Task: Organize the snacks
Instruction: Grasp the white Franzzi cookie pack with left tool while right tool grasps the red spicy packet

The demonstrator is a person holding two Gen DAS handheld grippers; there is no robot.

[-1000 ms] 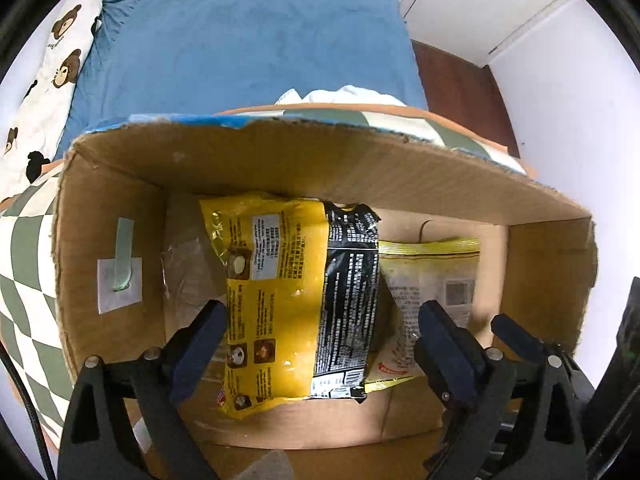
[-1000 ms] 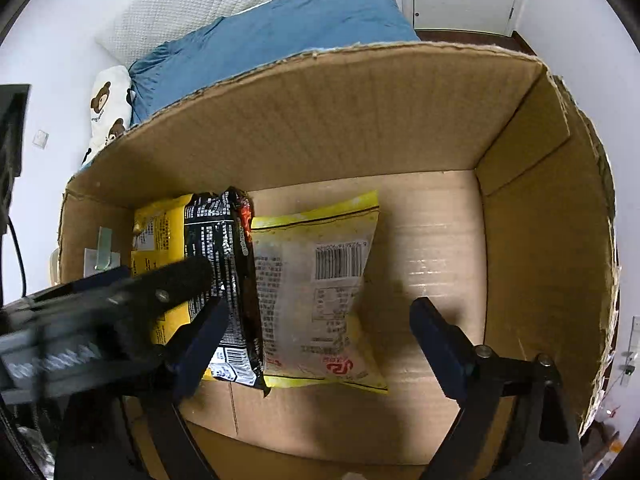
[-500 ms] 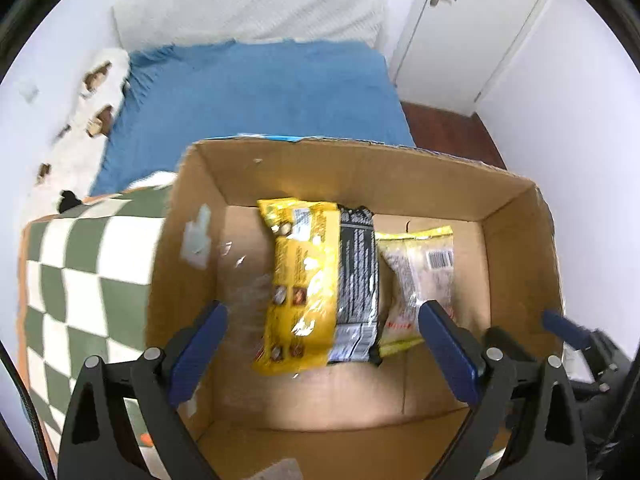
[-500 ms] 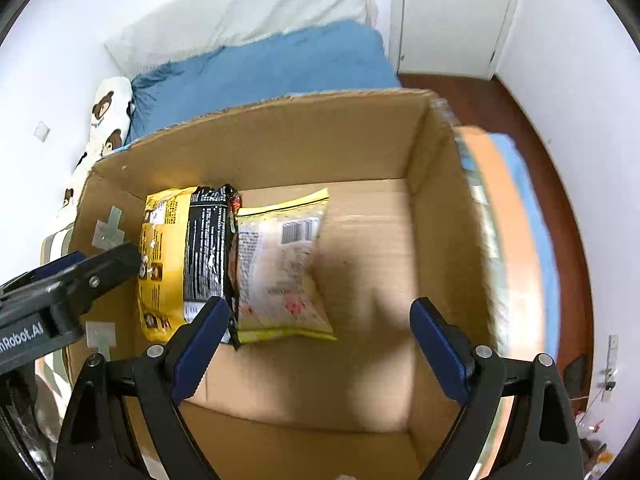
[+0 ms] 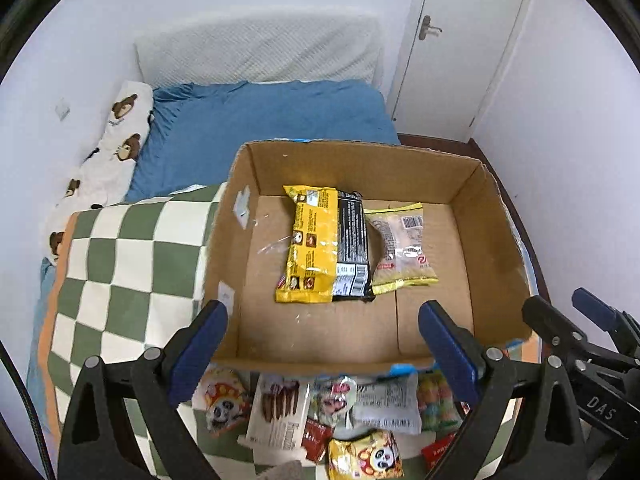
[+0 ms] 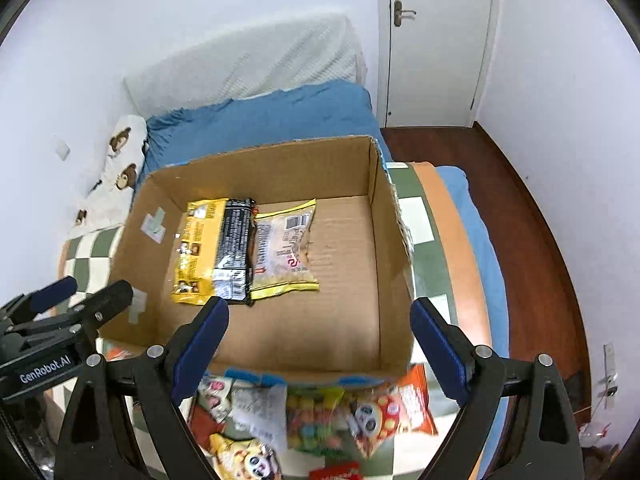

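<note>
An open cardboard box point(image 5: 492, 216) point(image 6: 384, 216) stands on a green-and-white checked blanket point(image 5: 120, 264). Inside lie a yellow-and-black snack bag point(image 5: 320, 240) point(image 6: 216, 252) and a pale yellow-edged packet point(image 5: 404, 248) point(image 6: 288, 244), side by side. A heap of loose snack packets point(image 5: 340, 408) point(image 6: 320, 416) lies in front of the box. My left gripper point(image 5: 324, 344) hangs open above the box's near wall, holding nothing. My right gripper point(image 6: 320, 344) is open too, empty, above the same wall. Each gripper shows at the edge of the other's view.
A bed with a blue sheet point(image 5: 260, 116) and a bear-print pillow point(image 5: 116, 140) lies behind the box. A white door point(image 6: 432, 40) and dark wooden floor point(image 6: 532, 240) are to the right. The box's right half has bare floor point(image 6: 344, 264).
Both grippers have drawn back and up out of the box, which now looks smaller. The snack heap in front of the box has come into view. Both bags stay where they lay.
</note>
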